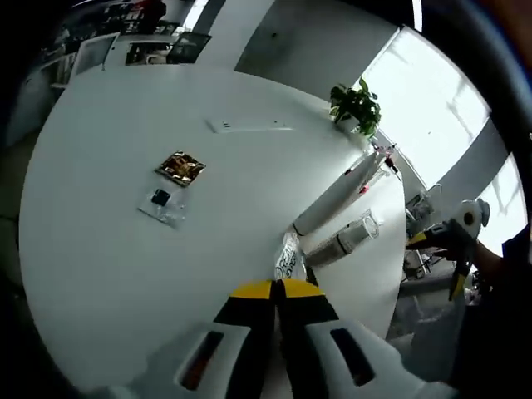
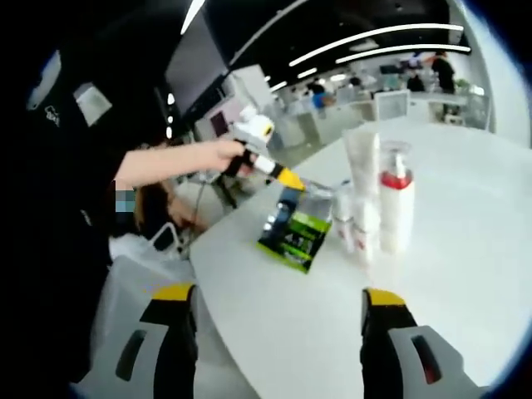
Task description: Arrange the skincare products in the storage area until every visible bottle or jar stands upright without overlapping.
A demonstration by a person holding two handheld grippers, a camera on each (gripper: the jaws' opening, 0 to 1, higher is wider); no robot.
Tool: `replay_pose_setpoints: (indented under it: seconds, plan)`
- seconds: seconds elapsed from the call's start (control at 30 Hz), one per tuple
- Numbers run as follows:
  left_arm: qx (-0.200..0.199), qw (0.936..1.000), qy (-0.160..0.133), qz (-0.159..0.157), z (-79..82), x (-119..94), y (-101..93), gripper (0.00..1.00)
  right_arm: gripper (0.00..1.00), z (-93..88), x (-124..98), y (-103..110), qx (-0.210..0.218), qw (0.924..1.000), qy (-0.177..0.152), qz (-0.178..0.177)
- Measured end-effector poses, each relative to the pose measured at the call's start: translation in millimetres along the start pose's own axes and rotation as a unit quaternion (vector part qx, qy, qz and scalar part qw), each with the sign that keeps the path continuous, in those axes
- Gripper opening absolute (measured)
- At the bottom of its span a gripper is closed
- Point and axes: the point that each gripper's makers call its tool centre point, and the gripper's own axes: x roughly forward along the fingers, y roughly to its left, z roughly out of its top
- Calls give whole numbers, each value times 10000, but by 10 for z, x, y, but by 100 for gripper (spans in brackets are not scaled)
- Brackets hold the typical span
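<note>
The left gripper (image 1: 275, 291) clamps its jaws on a green packet (image 2: 295, 229) at the white table's (image 2: 449, 299) edge; beside it stand the skincare bottles (image 2: 378, 199). The right gripper (image 2: 278, 307) hangs wide open.

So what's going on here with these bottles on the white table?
A person holds a gripper in each hand over a round white table. The left gripper is shut on a green and black packet, standing it beside a cluster of upright skincare bottles. The right gripper hangs open near the table edge, holding nothing. Farther off lie a small gold packet and a potted plant.
</note>
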Motion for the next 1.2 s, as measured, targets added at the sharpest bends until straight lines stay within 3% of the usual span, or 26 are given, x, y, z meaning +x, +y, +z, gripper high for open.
replay_pose_setpoints:
  seconds: [0.8,1.2]
  plan:
    - [-240,9991,346,97,81,505,585,5,83,-40,-10,-177,280,9995,-14,-154]
    - [-116,9989,444,110,145,706,697,7,83,-81,-8,-205,361,9992,15,-171]
